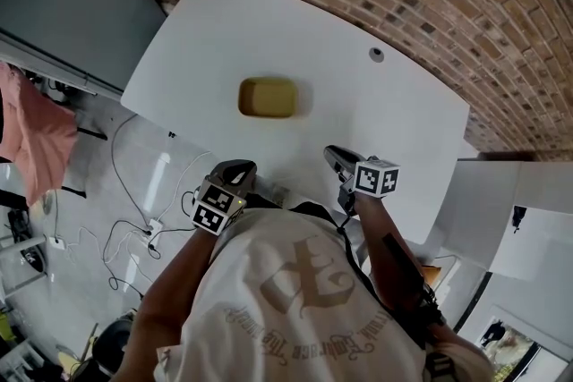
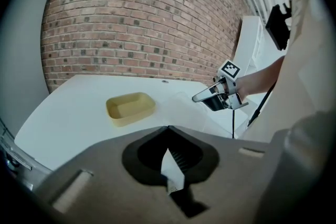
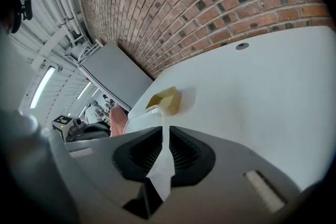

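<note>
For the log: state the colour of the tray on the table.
Mustard yellow: the tray shows best in the head view.

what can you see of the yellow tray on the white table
The yellow tray is a small, shallow rectangular dish with rounded corners and a raised rim. It looks like matte plastic. It is empty and sits upright and flat near the middle of the white table. Only the table touches it.

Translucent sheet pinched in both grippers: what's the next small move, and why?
Probably carry the translucent sheet forward toward the yellow tray: left gripper and right gripper are both shut on it at the near edge of the white table, and the tray looks empty.
</note>
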Motion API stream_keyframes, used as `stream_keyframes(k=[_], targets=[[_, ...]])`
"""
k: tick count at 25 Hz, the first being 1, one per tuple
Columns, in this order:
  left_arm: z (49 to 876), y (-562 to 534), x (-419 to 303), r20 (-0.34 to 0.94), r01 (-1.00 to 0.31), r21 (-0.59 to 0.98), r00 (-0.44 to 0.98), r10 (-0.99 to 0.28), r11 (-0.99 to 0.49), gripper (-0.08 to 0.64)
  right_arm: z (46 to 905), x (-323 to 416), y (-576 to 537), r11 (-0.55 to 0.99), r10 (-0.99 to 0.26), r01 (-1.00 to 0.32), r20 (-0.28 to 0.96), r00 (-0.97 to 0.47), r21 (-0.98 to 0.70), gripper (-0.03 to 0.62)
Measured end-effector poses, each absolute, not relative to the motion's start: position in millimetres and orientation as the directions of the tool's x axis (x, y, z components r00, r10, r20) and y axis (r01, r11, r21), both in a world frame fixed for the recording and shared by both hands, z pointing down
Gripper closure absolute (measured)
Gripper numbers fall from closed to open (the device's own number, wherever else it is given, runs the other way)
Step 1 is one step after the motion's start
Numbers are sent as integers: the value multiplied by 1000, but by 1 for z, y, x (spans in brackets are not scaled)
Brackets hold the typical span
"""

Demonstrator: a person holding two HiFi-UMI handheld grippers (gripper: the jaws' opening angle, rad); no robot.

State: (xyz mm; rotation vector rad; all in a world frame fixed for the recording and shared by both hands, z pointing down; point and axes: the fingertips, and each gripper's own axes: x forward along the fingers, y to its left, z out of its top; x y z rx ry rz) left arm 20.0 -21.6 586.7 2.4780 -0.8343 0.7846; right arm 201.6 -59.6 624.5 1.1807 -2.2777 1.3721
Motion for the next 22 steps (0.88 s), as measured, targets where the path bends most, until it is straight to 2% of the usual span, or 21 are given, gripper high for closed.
stream_keyframes(k=[22], targets=[[583, 2, 18, 632, -716, 186, 611, -476, -673, 555, 624, 206, -49, 274, -498, -706, 532, -685, -653, 541]])
